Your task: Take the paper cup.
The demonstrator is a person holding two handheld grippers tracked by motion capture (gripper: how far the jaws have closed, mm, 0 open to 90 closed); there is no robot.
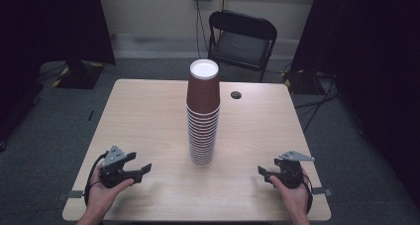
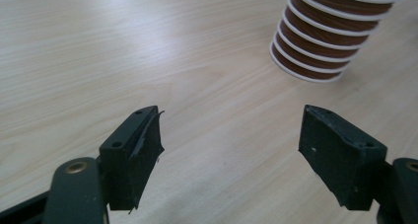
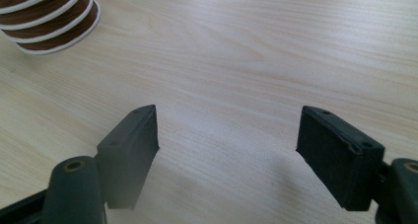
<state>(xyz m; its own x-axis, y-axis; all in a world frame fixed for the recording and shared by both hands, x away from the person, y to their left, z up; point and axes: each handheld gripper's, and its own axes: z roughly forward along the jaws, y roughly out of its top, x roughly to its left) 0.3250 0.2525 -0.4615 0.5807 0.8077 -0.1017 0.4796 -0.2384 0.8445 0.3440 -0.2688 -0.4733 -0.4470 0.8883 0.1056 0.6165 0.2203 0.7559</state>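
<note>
I hold my left gripper [image 1: 144, 169] and right gripper [image 1: 261, 171] low at the table's [image 1: 148, 111] near corners, both with jaws wide apart and empty, the tall cup stack [image 1: 203, 113] standing upside down mid-table between them.

stack of cups [image 1: 203, 116] stands mid worktop [image 1: 148, 116]; left claw [image 1: 144, 169] and right claw [image 1: 261, 172] flank it nearer the front edge; chair [image 1: 241, 39] behind.

A light wooden table [image 1: 148, 116] with rounded corners carries a tall stack of brown paper cups [image 1: 202, 113], rims down, standing upright near its middle. A small dark round hole [image 1: 236, 94] sits in the tabletop toward the far edge
</note>
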